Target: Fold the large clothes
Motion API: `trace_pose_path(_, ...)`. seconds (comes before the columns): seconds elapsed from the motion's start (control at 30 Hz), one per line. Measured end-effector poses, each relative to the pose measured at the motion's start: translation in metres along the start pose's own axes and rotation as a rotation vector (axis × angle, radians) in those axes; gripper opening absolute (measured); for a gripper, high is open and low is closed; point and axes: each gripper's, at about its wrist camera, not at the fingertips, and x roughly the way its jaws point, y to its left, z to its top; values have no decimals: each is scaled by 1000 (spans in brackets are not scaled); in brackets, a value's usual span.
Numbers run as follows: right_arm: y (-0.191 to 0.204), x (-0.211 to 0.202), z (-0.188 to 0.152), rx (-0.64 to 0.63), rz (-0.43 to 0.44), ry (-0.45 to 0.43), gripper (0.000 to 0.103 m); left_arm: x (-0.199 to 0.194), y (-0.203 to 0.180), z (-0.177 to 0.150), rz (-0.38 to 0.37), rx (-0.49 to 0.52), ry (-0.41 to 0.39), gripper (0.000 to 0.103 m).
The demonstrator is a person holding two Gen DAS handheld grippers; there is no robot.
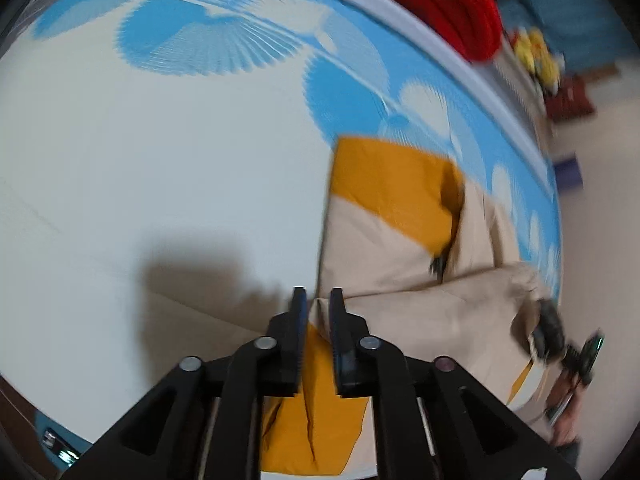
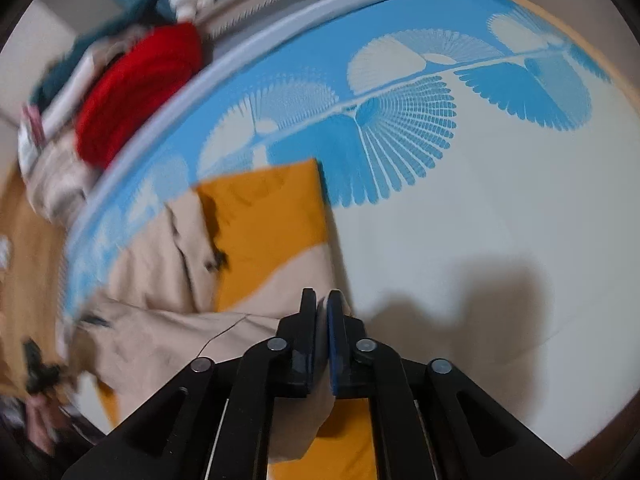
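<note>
A beige coat [image 1: 420, 312] with an orange lining [image 1: 392, 176] lies folded on a white and blue patterned mat [image 1: 160, 160]. My left gripper [image 1: 318, 300] hovers at the coat's near left corner. Its jaws stand a little apart and a tip of cloth sits in the gap. In the right wrist view the coat [image 2: 160, 340] spreads to the left, and my right gripper [image 2: 322, 300] pinches its near right edge between almost closed pads. Each view shows the other gripper only as a dark blur at the coat's far end.
Beyond the mat's [image 2: 480, 220] grey edge sits a red knitted bundle [image 1: 440, 0] [image 2: 136, 80] among other piled clothes. A yellow object [image 1: 536, 52] lies further back. Pale floor [image 1: 600, 240] runs along the mat's right side. Gripper shadows fall on the white part of the mat.
</note>
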Motion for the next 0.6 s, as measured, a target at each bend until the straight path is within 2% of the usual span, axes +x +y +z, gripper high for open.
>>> trace_pose_path(0.03,-3,-5,-3,15,2,-47,16,-3,6,-2,1,-20,-9,15)
trace_pose_path(0.1,-2,-14,-9,-16,-69,-114,25,-11,16,-11,7,-45,-26,18)
trace_pose_path(0.17,-6,-16,-17,-25,-70,-128,33,-9,19,-20,21,-37,-7,22)
trace_pose_path(0.2,-10,-13,-22,-22,-75,-115,37,-6,17,-22,28,-28,9,23)
trace_pose_path(0.37,-22,8,-35,-23,-88,16,38,10,0,-32,76,70,63,35)
trace_pose_path(0.6,-21,47,-46,-50,-88,162,41,36,-18,-22,92,68,65,46)
